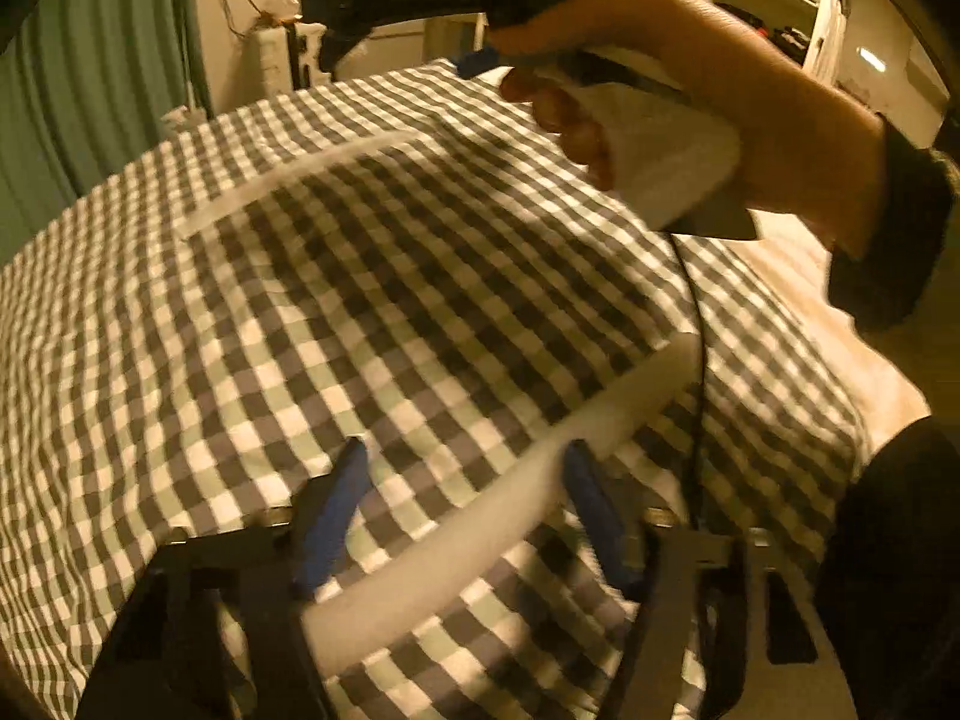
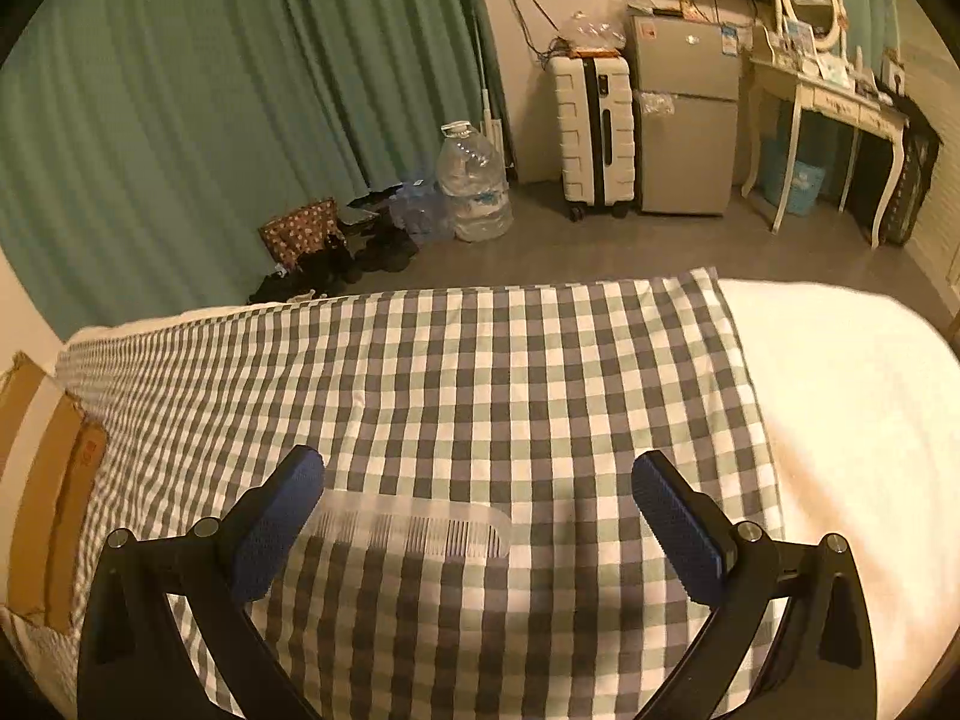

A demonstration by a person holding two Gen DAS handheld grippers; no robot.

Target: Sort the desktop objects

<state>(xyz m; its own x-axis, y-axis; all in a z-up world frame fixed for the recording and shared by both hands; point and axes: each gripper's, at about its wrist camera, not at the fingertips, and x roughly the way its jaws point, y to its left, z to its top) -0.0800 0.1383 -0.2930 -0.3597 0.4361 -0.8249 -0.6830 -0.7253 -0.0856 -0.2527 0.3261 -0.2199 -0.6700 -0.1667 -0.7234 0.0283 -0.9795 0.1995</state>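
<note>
Checked cloth (image 2: 540, 360) is covering the bed, w/ green curtain (image 2: 180, 90) behind; left view is blurring badly. Left gripper (image 1: 465, 480) is spread wide, a pale tube (image 1: 510, 492) lying diagonally between its fingers, near-left to far-right, grip not seen, near end cut off. Right gripper (image 2: 477, 501) is hanging released over a clear comb (image 2: 414, 525), lying crosswise, left end hidden by the finger.

The whole left wrist view is smeared by motion blur. A long white strip (image 1: 498, 498) is seen between the left gripper (image 1: 465, 501) fingers – touching or apart cannot be told. Another pale strip (image 1: 300, 180) ahead is too blurred to name. One end of the clear comb (image 2: 414, 531) is hidden behind the right gripper (image 2: 480, 516) – its near-side finger (image 2: 273, 531).
</note>
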